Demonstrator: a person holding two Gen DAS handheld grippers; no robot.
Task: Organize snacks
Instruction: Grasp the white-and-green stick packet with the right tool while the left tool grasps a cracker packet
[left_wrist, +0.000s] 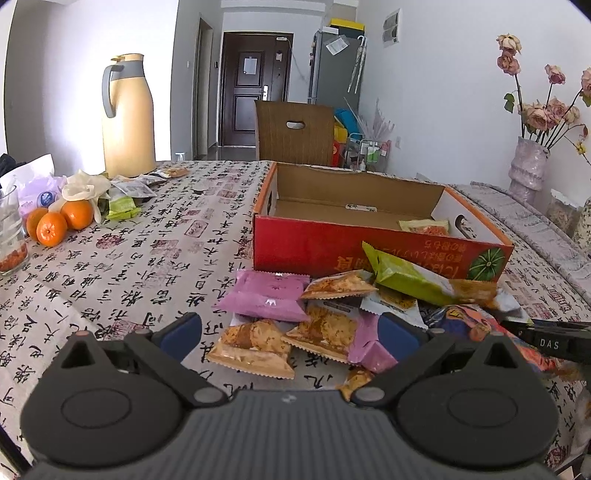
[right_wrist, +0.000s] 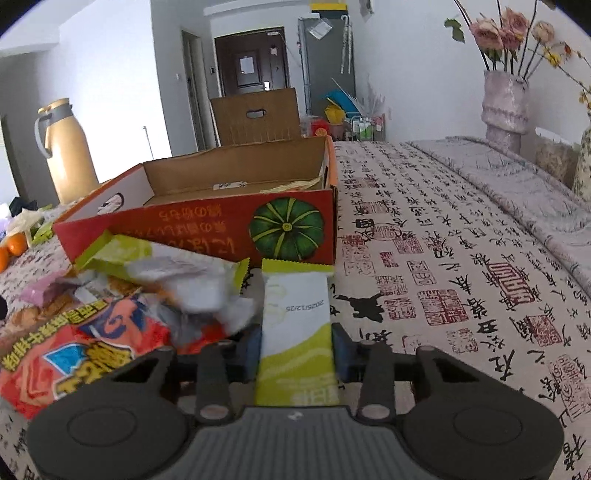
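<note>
Your right gripper (right_wrist: 297, 345) pinches a green-and-white packet (right_wrist: 295, 314) before the red box (right_wrist: 207, 225). Your left gripper (left_wrist: 291, 328) hangs spread over the snack pile (left_wrist: 295, 317).

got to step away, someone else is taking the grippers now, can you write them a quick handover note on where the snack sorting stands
Right gripper: fingers shut on a green-and-white snack packet lying just in front of the red box; not lifted yet.
Left gripper: open and empty, over the loose snack pile.
Done: one orange packet is already in the box, which is otherwise nearly bare.
Left: box the held packet, then the pile in front of the box, including the purple packs, the big red bag and the long green packet. A few more packets lie by the oranges.
</note>
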